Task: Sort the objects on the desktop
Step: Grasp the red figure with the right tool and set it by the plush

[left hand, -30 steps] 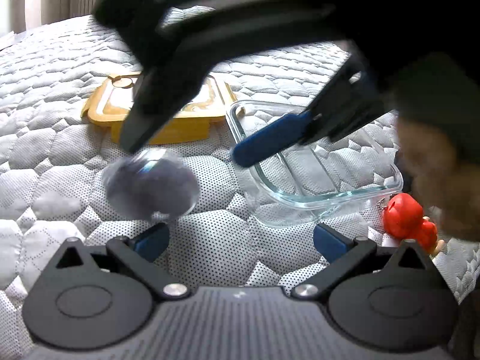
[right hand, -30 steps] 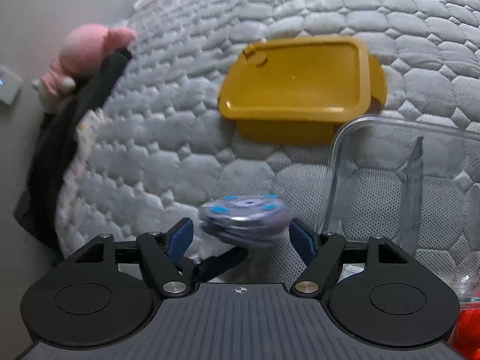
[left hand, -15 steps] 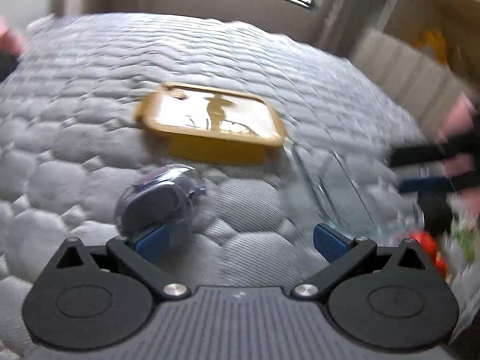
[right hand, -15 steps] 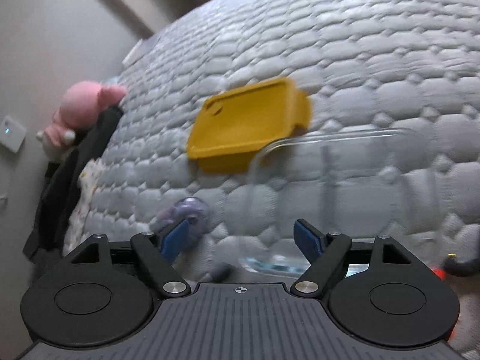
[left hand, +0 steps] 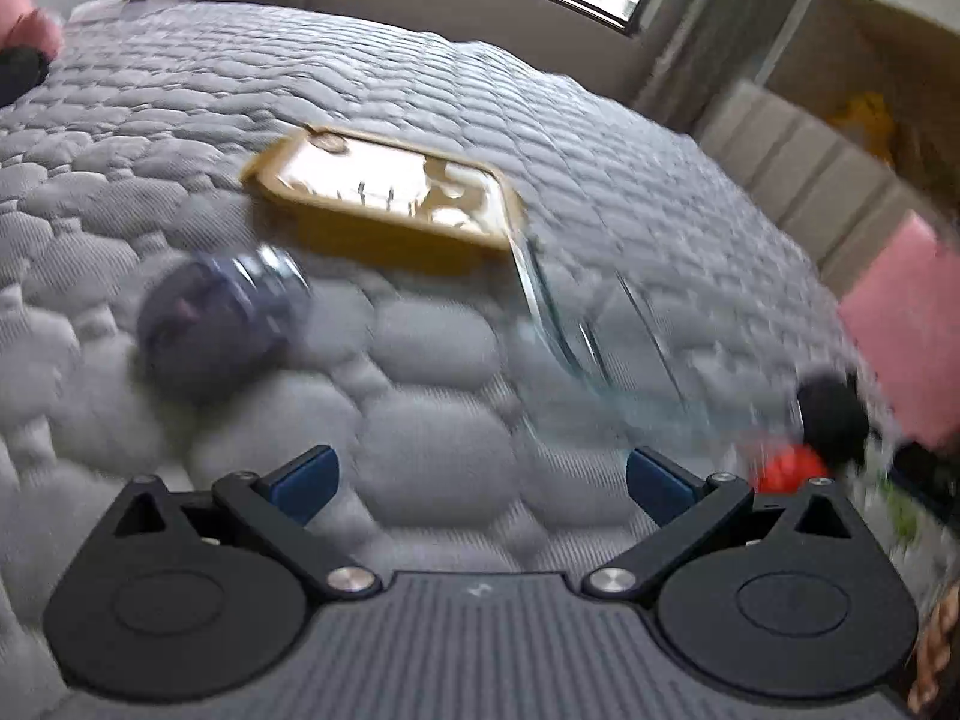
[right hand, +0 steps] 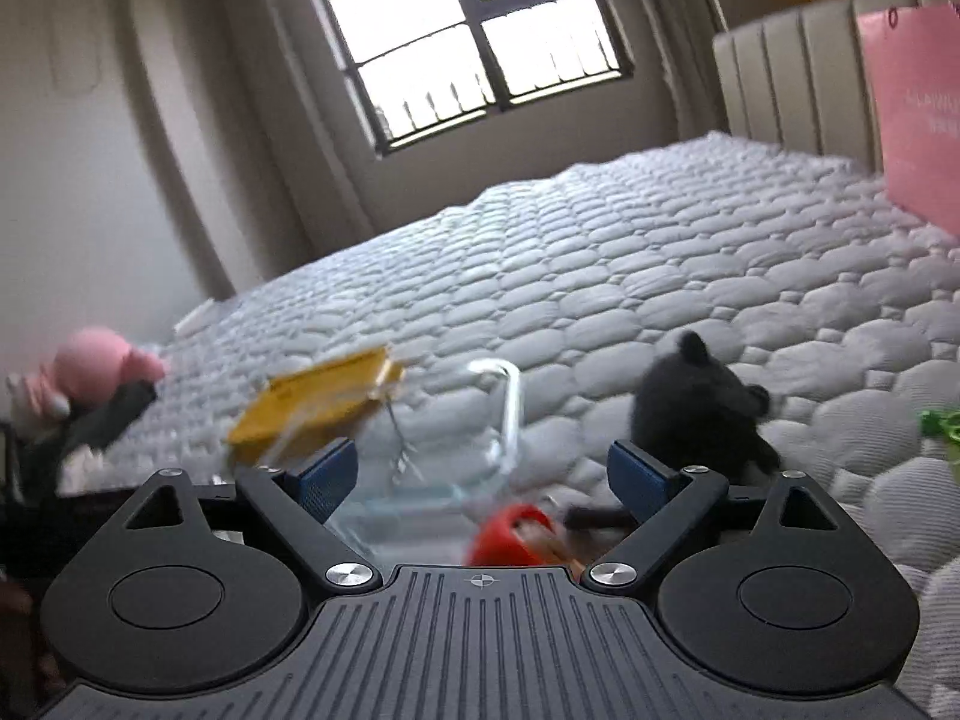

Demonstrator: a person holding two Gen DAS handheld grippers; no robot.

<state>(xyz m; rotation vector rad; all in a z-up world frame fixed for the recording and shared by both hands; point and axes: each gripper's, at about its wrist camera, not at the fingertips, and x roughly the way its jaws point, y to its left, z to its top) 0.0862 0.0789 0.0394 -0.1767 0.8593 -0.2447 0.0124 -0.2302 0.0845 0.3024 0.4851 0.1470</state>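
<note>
A round purple-grey object [left hand: 219, 315] lies blurred on the quilted mattress [left hand: 432, 408], ahead and left of my open left gripper [left hand: 480, 480], which holds nothing. A yellow lid [left hand: 384, 198] rests beyond it, and a clear glass container [left hand: 600, 354] sits to its right. A red figure [left hand: 789, 474] and a black plush [left hand: 831, 414] lie by the container's right end. In the right wrist view my right gripper [right hand: 480, 474] stands open and empty over the glass container [right hand: 456, 450], with the red figure [right hand: 516, 534] just below it, the black plush [right hand: 696, 408] to the right and the yellow lid [right hand: 318, 408] behind left.
A pink plush [right hand: 102, 369] lies on dark cloth at the mattress's left edge. A pink bag [right hand: 918, 108] stands at the right by a padded headboard [right hand: 792, 66]. A green item [right hand: 939, 423] shows at the far right. A window [right hand: 468, 36] is behind the bed.
My right gripper let go of the round purple-grey object, which now lies on the mattress, then swung up and right toward the container and toys. The left gripper pulled back and tilted up.
</note>
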